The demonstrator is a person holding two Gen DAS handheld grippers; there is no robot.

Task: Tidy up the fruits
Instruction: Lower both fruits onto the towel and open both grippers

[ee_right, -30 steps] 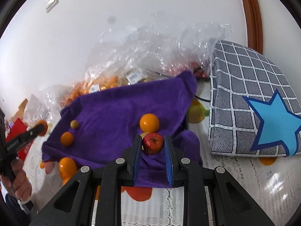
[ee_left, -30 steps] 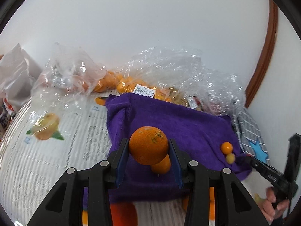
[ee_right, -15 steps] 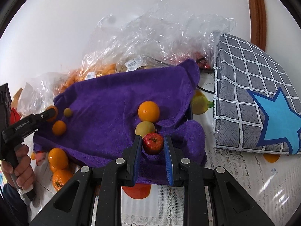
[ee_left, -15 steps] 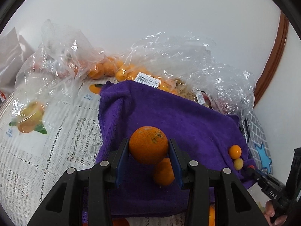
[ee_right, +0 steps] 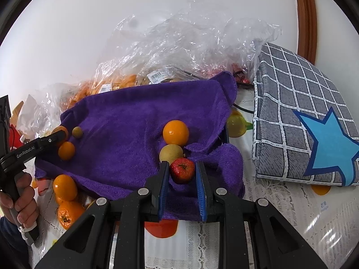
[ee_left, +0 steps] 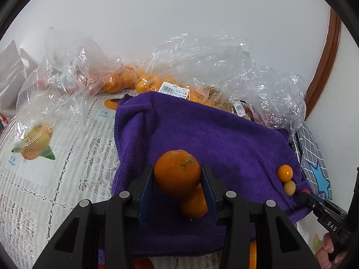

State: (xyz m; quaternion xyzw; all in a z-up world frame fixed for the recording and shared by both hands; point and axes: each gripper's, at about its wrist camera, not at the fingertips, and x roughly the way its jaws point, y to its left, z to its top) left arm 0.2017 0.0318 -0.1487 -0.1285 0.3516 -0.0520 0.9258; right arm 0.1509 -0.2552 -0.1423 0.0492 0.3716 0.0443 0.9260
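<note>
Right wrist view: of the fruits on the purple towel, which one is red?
The small red apple-like fruit, between the right hand-held gripper's fingers. The other fruits on the purple towel are orange or yellowish.

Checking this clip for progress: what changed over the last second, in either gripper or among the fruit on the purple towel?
The left gripper moved forward over the purple towel, the orange still clamped. The right gripper also eased forward toward the loose fruit, still gripping the small red fruit. Nothing was picked up or released; the fruit lying on the towel stayed put.
</note>
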